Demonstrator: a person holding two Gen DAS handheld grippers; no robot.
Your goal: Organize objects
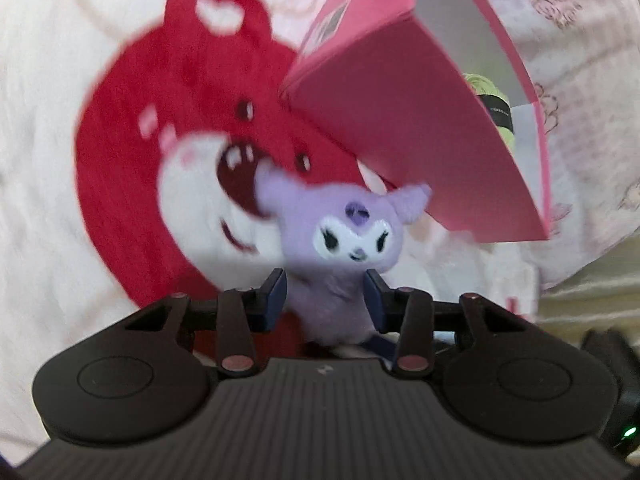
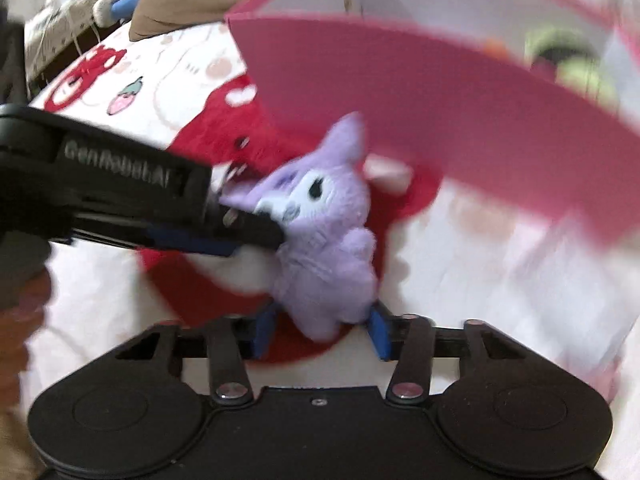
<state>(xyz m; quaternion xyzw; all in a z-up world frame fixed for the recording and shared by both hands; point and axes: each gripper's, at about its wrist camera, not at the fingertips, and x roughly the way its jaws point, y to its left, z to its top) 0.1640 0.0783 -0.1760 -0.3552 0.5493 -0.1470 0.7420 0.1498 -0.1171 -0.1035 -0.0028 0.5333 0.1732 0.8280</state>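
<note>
A small purple plush toy [image 1: 348,240] with a white face is held between the fingers of my left gripper [image 1: 326,298], which is shut on its body. In the right wrist view the plush [image 2: 324,248] hangs above the bed, with the left gripper [image 2: 256,232] clamping it from the left. My right gripper [image 2: 322,330] is open, its blue pads either side of the plush's lower end, not pressing it. A pink box [image 1: 404,120] with a white inside stands open just beyond the plush; it also shows in the right wrist view [image 2: 420,120].
A white blanket with a big red bear print [image 1: 160,160] covers the bed. Green yarn with a black label [image 1: 496,108] lies inside the box. A brown pillow [image 2: 180,4] and clutter sit at the far bed edge.
</note>
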